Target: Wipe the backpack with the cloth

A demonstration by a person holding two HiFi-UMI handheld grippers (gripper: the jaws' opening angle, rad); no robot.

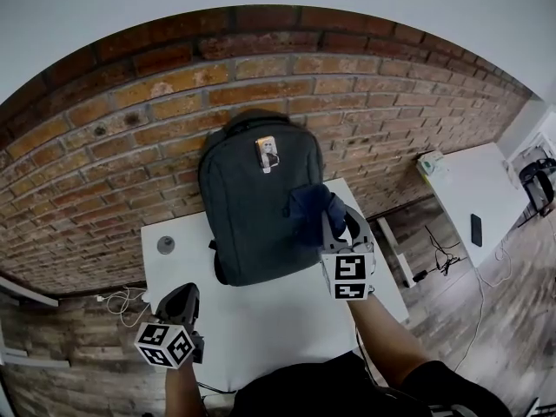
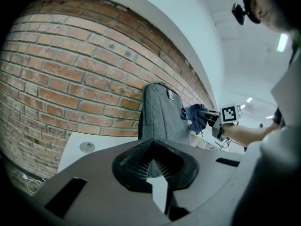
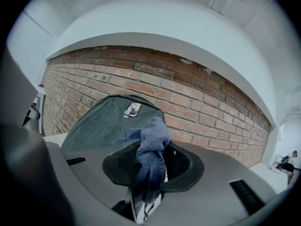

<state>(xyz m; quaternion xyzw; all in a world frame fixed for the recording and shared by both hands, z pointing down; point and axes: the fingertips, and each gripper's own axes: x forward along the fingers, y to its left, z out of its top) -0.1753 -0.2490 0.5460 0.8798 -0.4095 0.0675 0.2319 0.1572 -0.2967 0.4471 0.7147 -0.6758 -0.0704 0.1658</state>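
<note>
Two grippers sit in my view: my right gripper [image 1: 334,221] is clamped on the dark blue cloth [image 1: 308,211], which bunches past its tips and seems to touch the front of the grey backpack [image 1: 252,207] standing upright just ahead. My left gripper [image 1: 180,301], jaws together and empty, hangs over the white counter [image 1: 287,320], the backpack ahead to its right.

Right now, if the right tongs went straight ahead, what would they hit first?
The backpack. The right tongs, shut on the cloth, point at its grey front, so the cloth would press there first. It may already be touching; depth is unclear.
</note>
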